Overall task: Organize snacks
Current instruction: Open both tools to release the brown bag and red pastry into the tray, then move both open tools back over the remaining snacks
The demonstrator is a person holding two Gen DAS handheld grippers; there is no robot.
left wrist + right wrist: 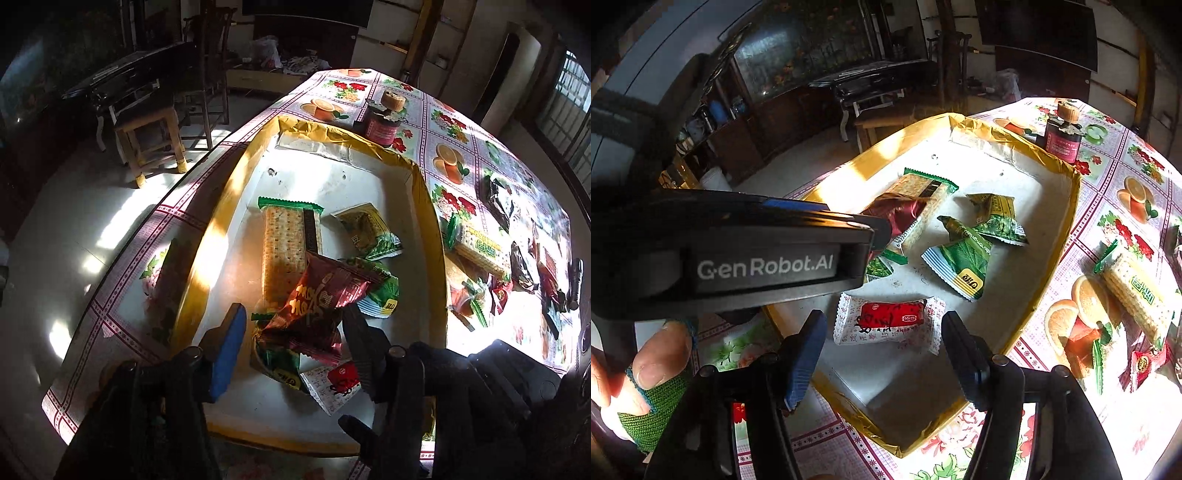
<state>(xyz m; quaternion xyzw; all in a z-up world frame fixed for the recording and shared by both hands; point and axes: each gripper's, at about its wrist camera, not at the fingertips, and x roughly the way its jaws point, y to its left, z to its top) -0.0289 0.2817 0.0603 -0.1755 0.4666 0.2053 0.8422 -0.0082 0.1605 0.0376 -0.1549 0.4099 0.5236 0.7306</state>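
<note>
Only the right wrist view shows a hand (646, 365) in a green sleeve at near left. The right tongs (882, 354) stand wide, holding nothing, above a white-and-red candy (890, 319) in the yellow-rimmed tray (1067, 236). The left tongs (295, 343) gape around a maroon packet (325, 291), pads not pressing. Crackers (480, 251) lie on the surface (454, 125), right of the tray.

Sunlit pale floor (55, 236), wooden stool (153, 144), dark cabinet (768, 110).

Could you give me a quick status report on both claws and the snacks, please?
Both claws open over the tray. Left claw straddles the maroon packet; right claw straddles the red-and-white candy. Nothing blocking.
</note>
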